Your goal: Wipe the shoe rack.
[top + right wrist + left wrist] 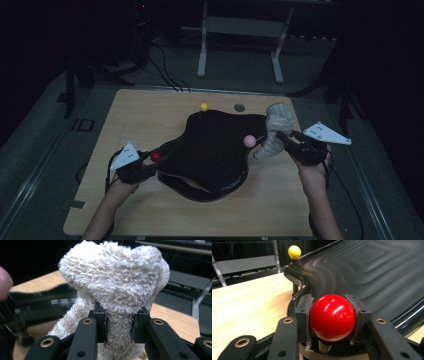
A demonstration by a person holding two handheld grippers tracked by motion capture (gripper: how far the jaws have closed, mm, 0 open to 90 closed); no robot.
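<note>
Left tool point(332, 322) is clamped on the red ball knob point(332, 318) at the near-left corner of the black ridged tray point(212, 150); both pads press the sides of the ball, and the short pale stem beneath it shows between the jaws. That grip looks meant to pin the tray to the wooden tabletop point(145, 112) so it cannot slide while the other hand works. Along the tray's far edge stands a yellow ball knob point(203, 106), and at its right edge a pink ball knob point(248, 141), both free. Just right of the pink knob, the right tool point(119, 326) is closed on a bunched cream terry cloth point(112, 285), pinching it at a narrow waist so that the fluffy bulk stands above the jaws and the tail hangs below. In the high view the cloth point(272, 131) sits at the tray's right rim, over the tabletop's edge region, apparently poised to wipe the ridged surface.
</note>
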